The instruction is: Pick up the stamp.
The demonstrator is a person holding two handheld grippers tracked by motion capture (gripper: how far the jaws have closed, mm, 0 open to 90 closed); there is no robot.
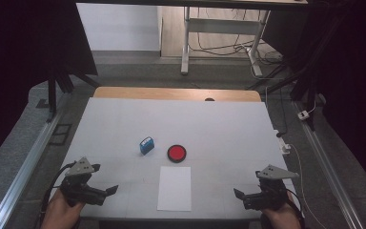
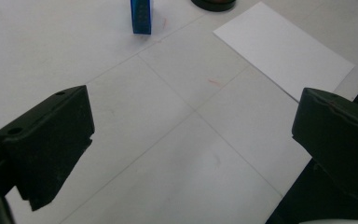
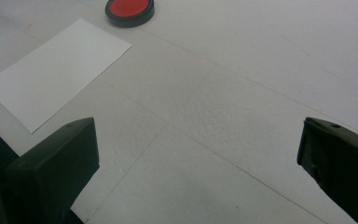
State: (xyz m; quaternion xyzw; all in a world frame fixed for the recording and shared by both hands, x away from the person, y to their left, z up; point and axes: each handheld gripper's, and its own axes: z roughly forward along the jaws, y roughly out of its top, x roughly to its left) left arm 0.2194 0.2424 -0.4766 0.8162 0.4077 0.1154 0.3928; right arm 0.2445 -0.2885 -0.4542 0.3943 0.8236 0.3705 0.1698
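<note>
Between both wide-fingered grippers [image 1: 106,192] [image 1: 241,195], the paper sheet [image 1: 174,188] lies lengthwise front-to-back.

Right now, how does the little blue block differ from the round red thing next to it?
The blue block is boxy and stands taller; the red pad is round, flat and low, with a black rim. The blue block sits left of the red pad, slightly farther back. Both rest untouched on the white table, just beyond the paper sheet.
</note>
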